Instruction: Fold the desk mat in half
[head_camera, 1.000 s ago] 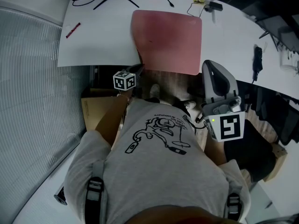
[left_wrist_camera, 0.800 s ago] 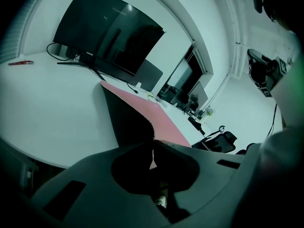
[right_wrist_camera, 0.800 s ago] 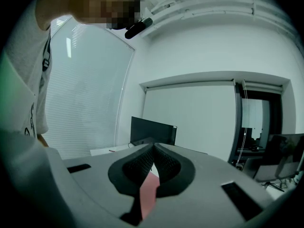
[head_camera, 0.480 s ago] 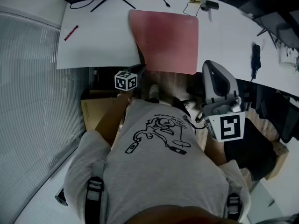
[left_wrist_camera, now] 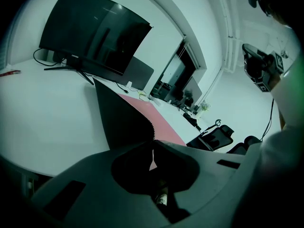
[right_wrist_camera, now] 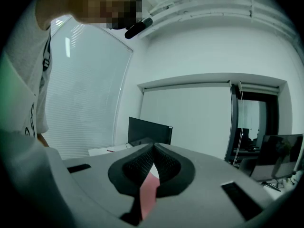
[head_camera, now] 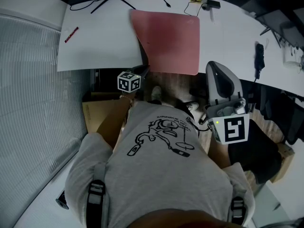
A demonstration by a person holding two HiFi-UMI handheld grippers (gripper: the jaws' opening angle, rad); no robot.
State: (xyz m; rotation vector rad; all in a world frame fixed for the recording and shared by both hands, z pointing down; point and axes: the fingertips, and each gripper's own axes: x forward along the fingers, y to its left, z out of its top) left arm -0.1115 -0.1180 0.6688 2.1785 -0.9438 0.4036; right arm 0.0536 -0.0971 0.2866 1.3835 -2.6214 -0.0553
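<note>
A red desk mat [head_camera: 168,37] lies on the white desk [head_camera: 99,42], and its near end hangs over the desk's front edge. My left gripper [head_camera: 144,70] is shut on the mat's near left corner. In the left gripper view that corner rises from the shut jaws [left_wrist_camera: 153,144], showing its dark underside [left_wrist_camera: 121,118], with the red top [left_wrist_camera: 164,122] beyond. My right gripper [head_camera: 212,65] hangs just right of the mat's near right corner, apart from it. Its ribbed pads [right_wrist_camera: 153,147] meet at the tips, and the red mat shows through the gap below them.
A black monitor [left_wrist_camera: 90,32] stands at the back of the desk on a splayed stand [head_camera: 114,1]. A red pen [head_camera: 71,34] lies at the far left, cables and small devices [head_camera: 204,3] behind the mat. A cardboard box [head_camera: 92,110] sits under the desk. Office chairs [left_wrist_camera: 216,137] stand on the right.
My left gripper has edged slightly toward the desk with the mat corner still in its jaws. The right gripper has kept still.
</note>
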